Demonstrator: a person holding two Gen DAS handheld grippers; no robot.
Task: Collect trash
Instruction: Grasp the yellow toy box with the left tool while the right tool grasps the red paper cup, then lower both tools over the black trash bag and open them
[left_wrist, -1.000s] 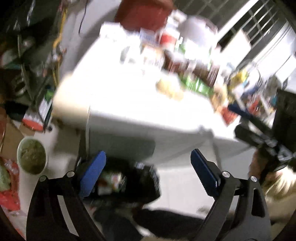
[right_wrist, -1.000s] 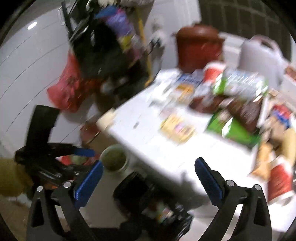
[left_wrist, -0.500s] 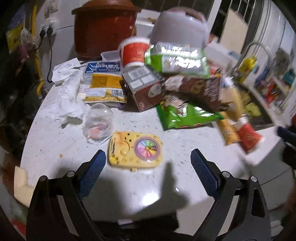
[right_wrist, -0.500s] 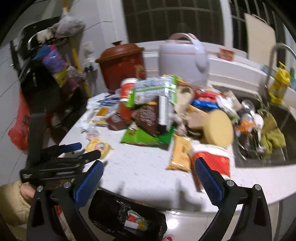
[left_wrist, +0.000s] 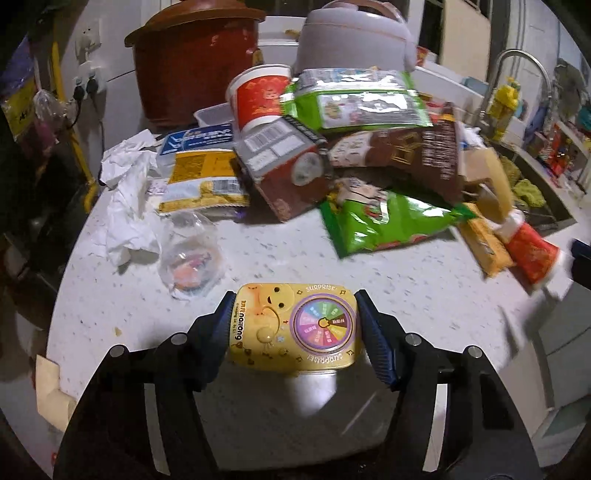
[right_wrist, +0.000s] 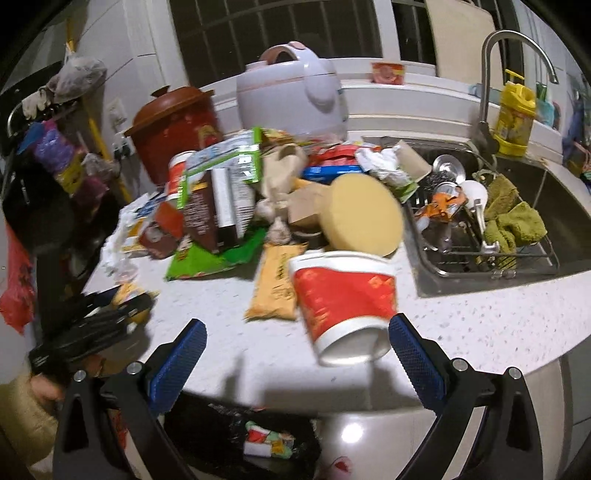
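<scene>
A flat yellow rectangular snack pack with rounded corners lies near the front edge of the white speckled stone countertop, between the blue ribbed pads of the left gripper. Its jaws are closing, and both pads appear to touch the pack's short sides. The pack shows a cartoon face and a purple spinner wheel; "SURPRISE" is printed along two edges and "nailong" down one side.

The right gripper hovers with its jaws spread wide and nothing clamped; a tipped red-and-white paper cup lies on the counter beyond its pads.

Behind the pack a heap covers the counter: crumpled white tissue, a clear plastic bag, green foil snack bags, a brown carton. A brown clay pot and a pale rice cooker stand at the back; a steel sink with a curved tap is to the right. A black rubbish bag hangs open below the counter edge.
</scene>
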